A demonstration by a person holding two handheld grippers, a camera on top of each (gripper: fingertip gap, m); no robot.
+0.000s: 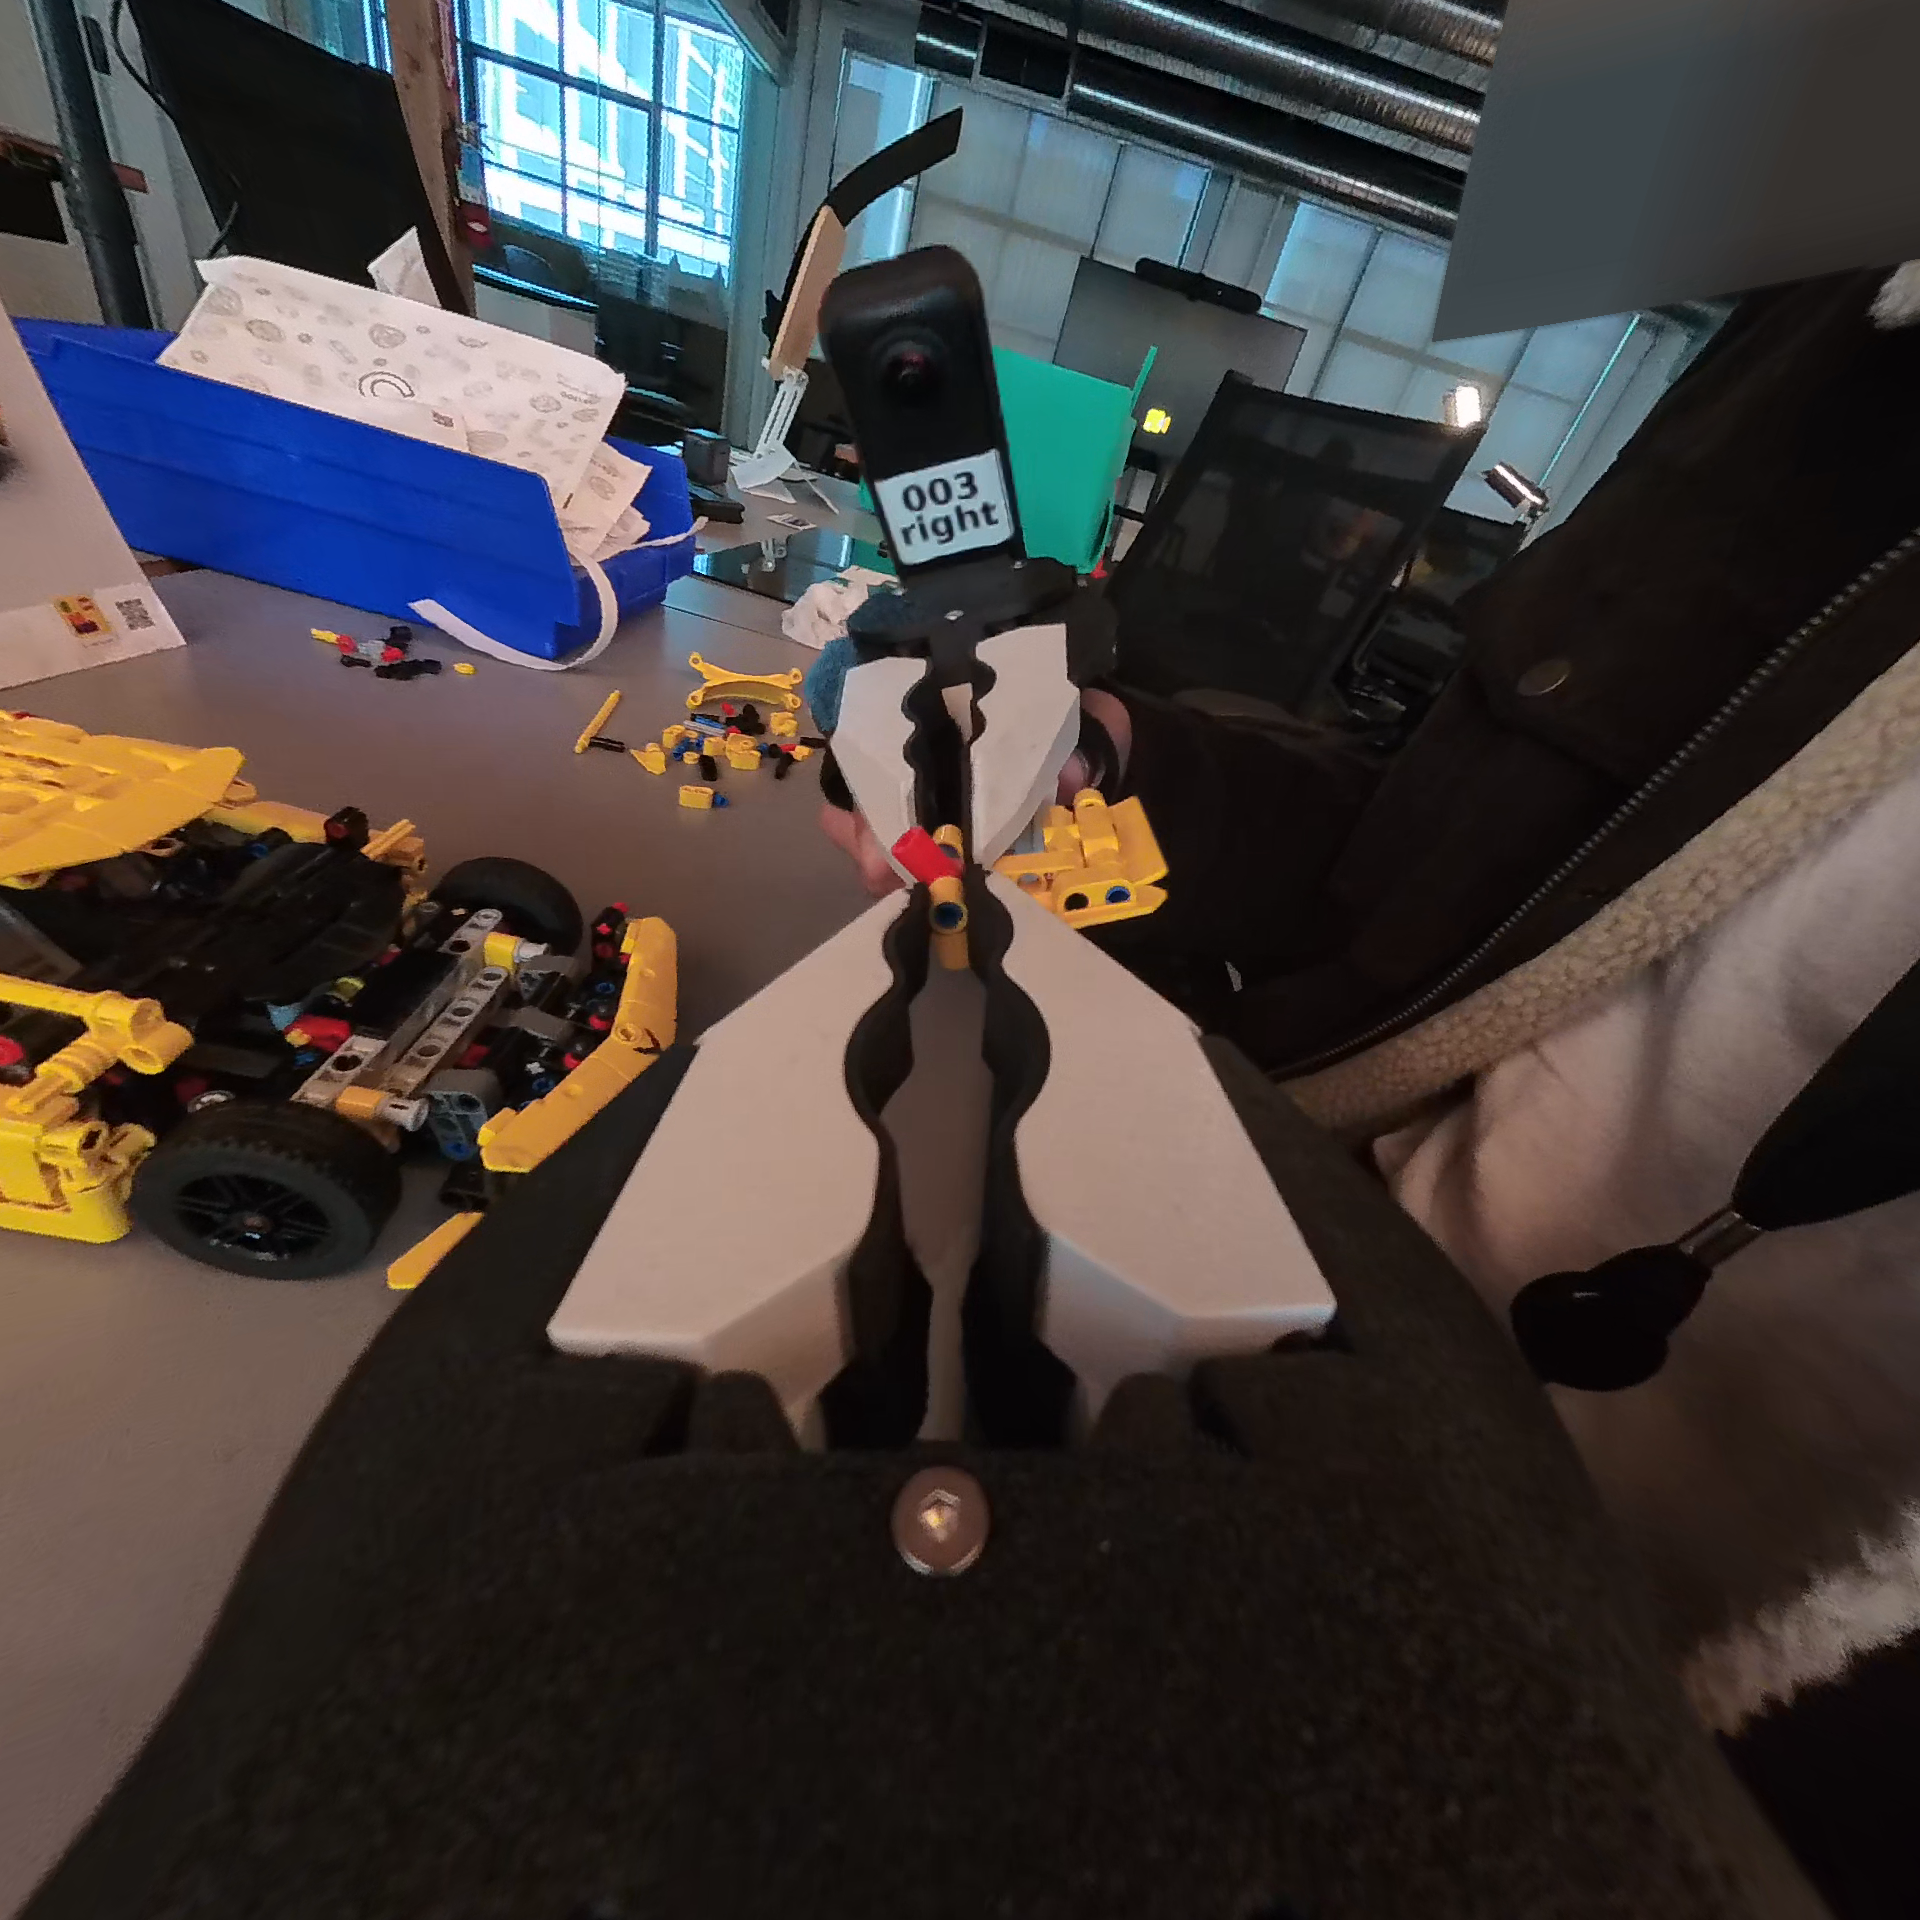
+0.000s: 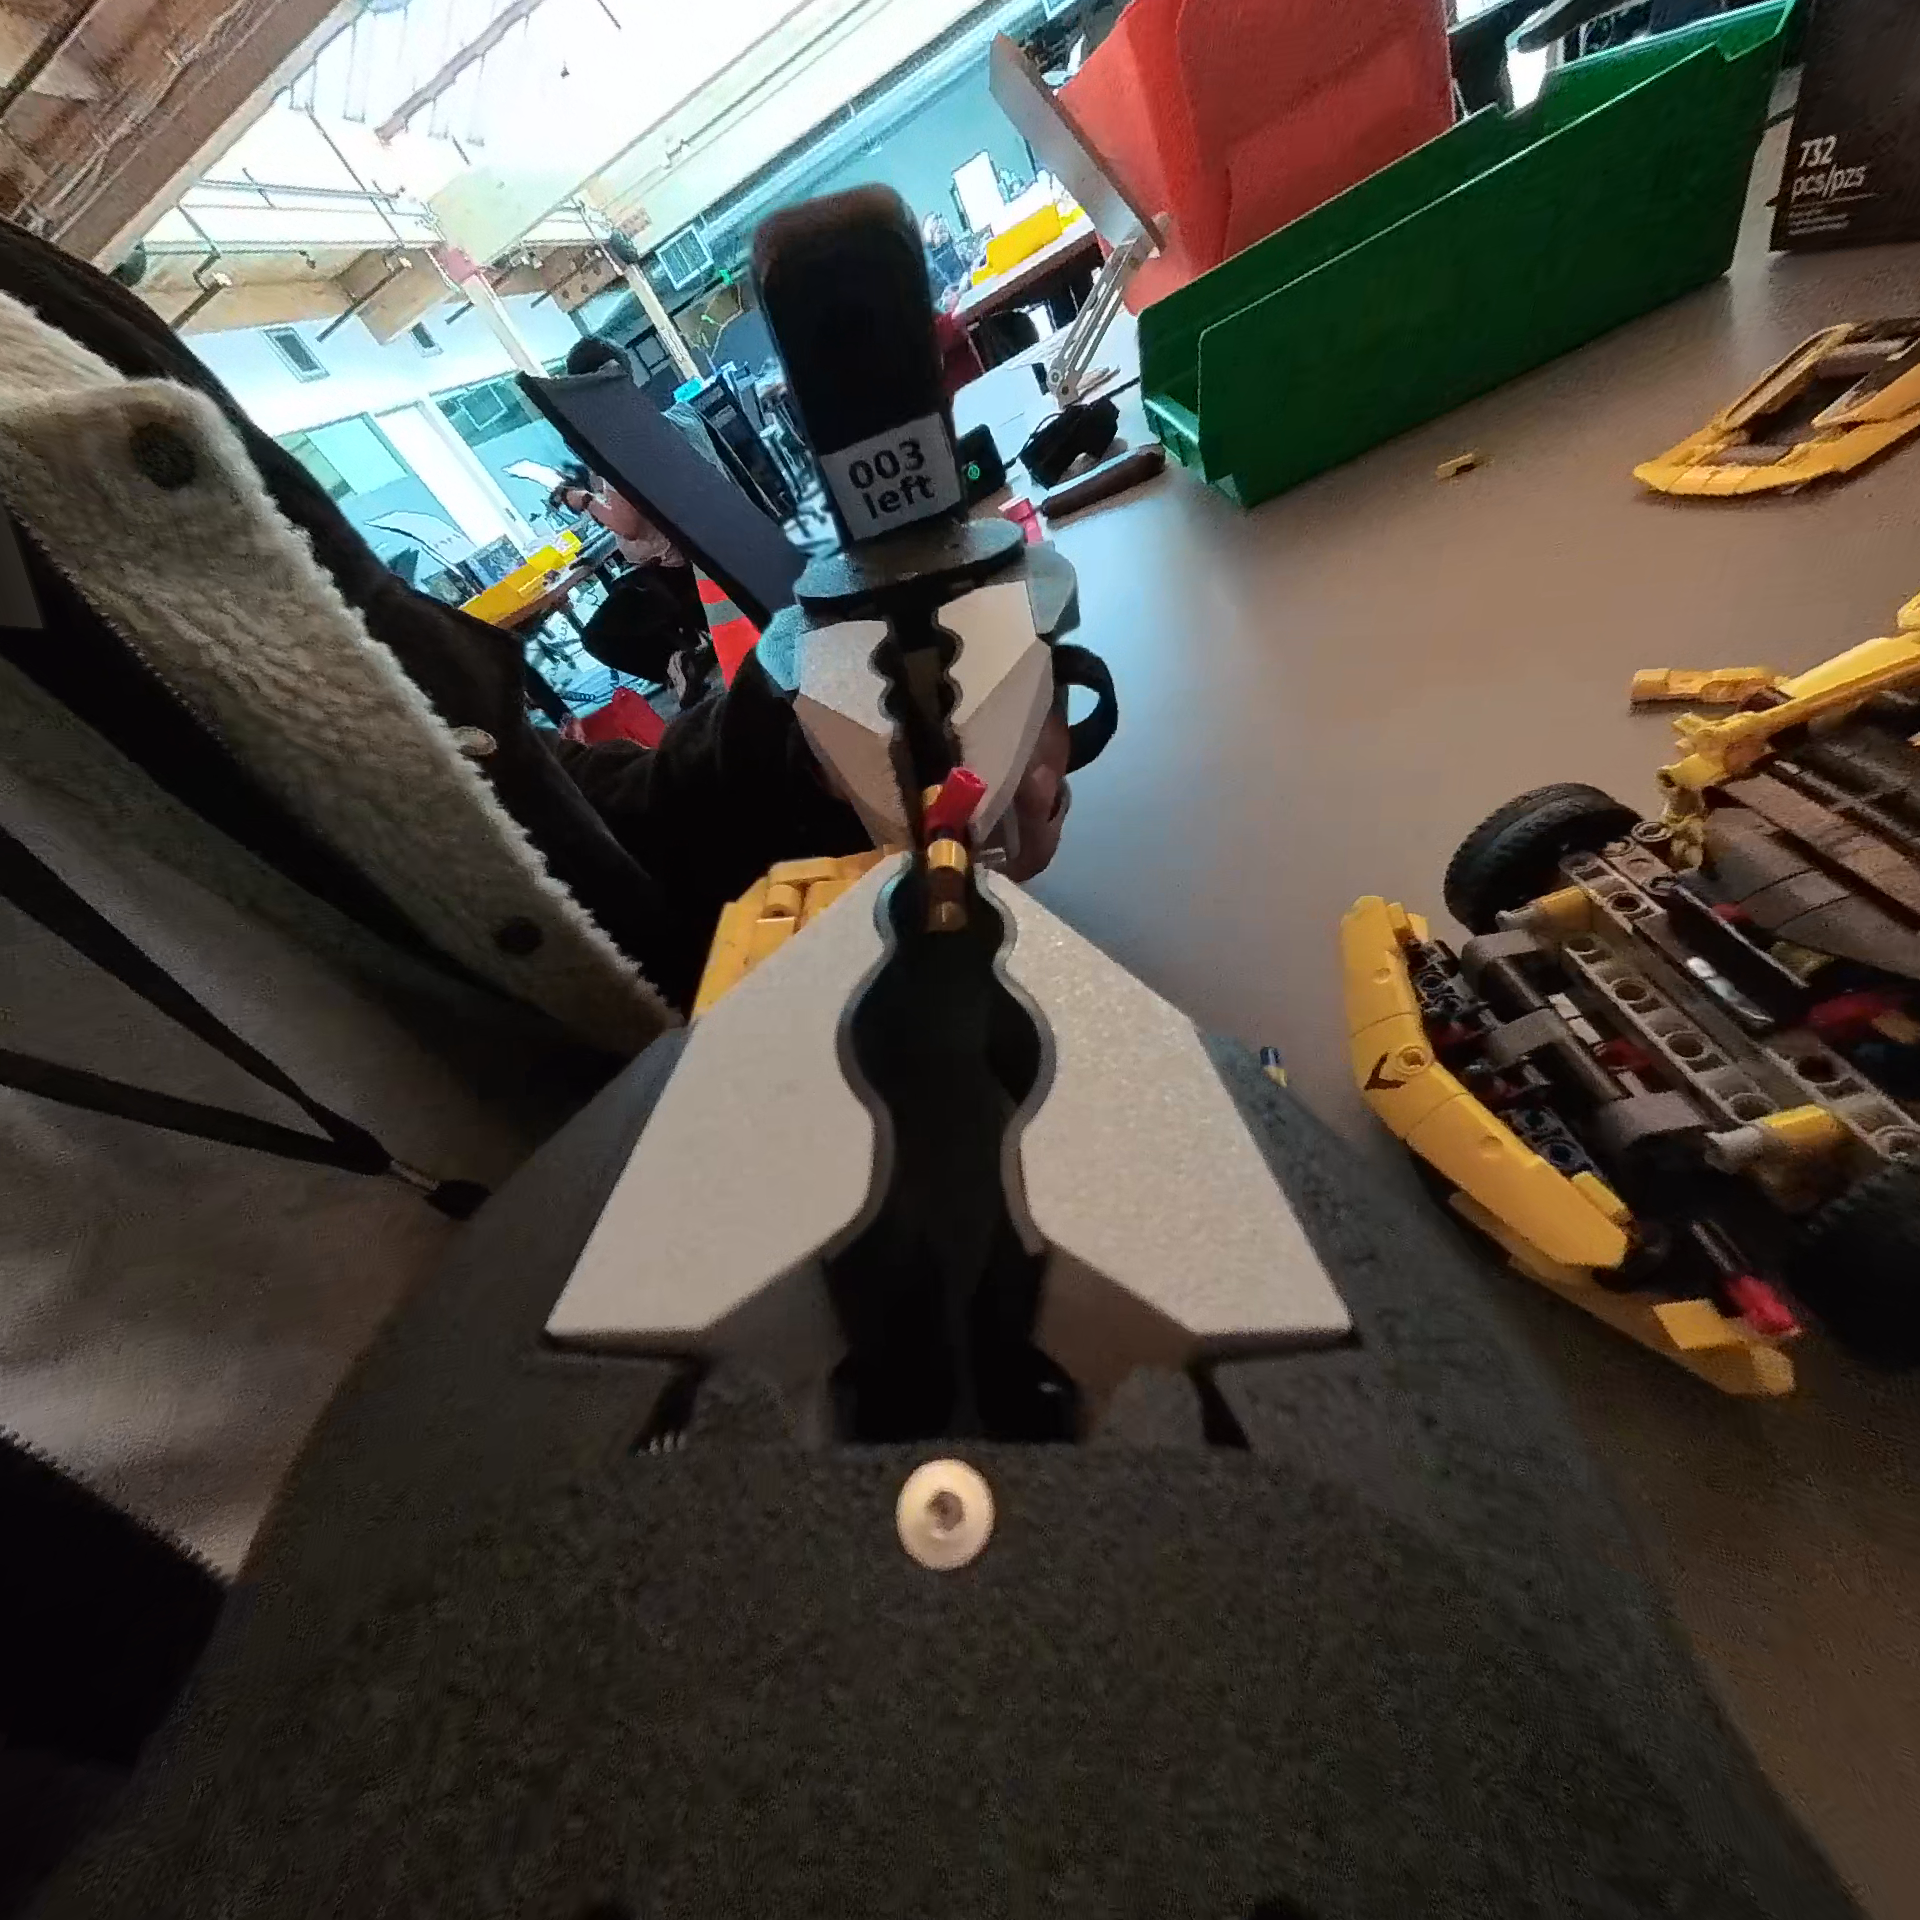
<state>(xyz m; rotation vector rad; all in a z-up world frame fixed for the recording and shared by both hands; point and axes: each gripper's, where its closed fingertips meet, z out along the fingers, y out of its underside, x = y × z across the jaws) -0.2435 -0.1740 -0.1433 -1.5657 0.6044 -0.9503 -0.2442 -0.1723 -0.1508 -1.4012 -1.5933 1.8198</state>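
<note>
My left gripper [image 1: 943, 906] and my right gripper [image 2: 940, 881] meet tip to tip above the table edge. Both are nearly shut on one small piece: a yellow connector [image 1: 948, 920] with a blue pin and a red pin [image 1: 920, 854] joined to it. The yellow part [image 2: 945, 883] sits between my right fingertips and the red pin [image 2: 956, 805] at the left gripper's tips [image 2: 935, 821]. In the left wrist view the right gripper [image 1: 940, 831] faces me. A yellow brick sub-assembly [image 1: 1091, 852] lies just behind it; what supports it is hidden.
A part-built yellow and black brick car [image 1: 312, 1018] [image 2: 1662, 1091] lies on the grey table. Loose small parts [image 1: 727, 738], a blue bin [image 1: 343, 499] with paper, a green bin [image 2: 1455, 312] and a yellow body panel [image 2: 1787, 416] lie farther off. A person's coat [image 1: 1662, 831] is close by. Left and right tips are no more than a few centimetres apart.
</note>
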